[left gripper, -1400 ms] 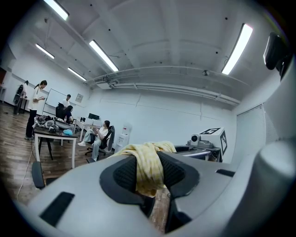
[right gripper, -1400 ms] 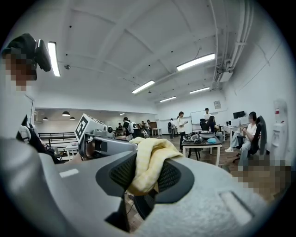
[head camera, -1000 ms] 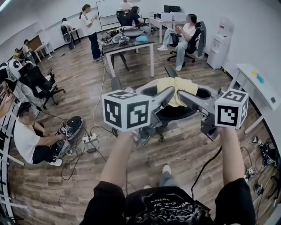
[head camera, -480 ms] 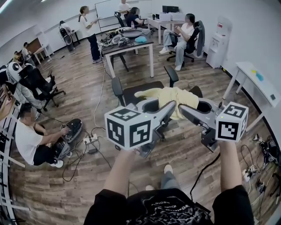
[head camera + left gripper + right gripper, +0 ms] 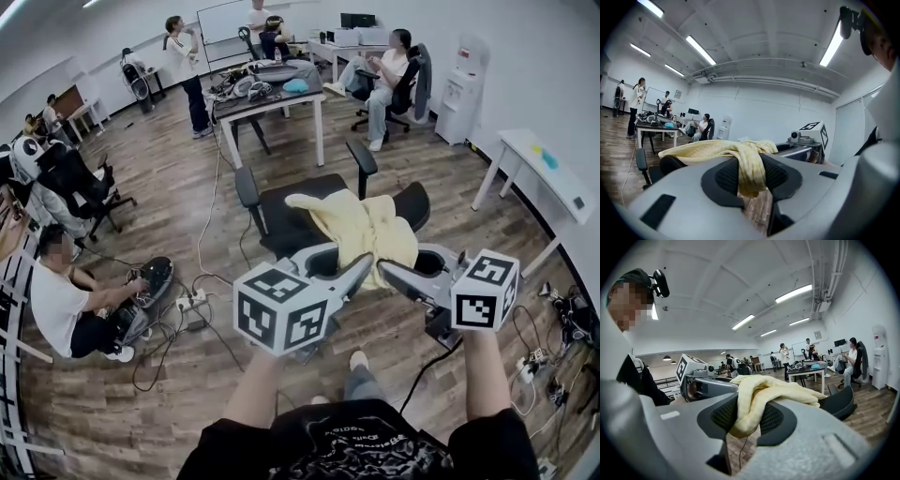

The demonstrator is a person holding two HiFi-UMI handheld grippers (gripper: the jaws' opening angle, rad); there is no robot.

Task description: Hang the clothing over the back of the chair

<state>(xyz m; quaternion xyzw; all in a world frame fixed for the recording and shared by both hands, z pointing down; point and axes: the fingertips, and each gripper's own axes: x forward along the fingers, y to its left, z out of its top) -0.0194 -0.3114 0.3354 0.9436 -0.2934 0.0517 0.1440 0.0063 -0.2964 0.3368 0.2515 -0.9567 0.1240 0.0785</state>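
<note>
Yellow clothing (image 5: pixel 361 230) drapes over the black chair (image 5: pixel 281 211) in head view; we hold left gripper (image 5: pixel 364 264) and right gripper (image 5: pixel 386 270) out side by side, near level. Left gripper view: fingers (image 5: pixel 724 177) pinch a yellow fold. Right gripper view: same pinch.

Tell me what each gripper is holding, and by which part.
Both hold the yellow garment. The left gripper and right gripper each have jaws shut on a bunched fold at its near end; the rest lies across the chair.

Chair back (image 5: pixel 415 201) partly under clothing (image 5: pixel 361 230)
</note>
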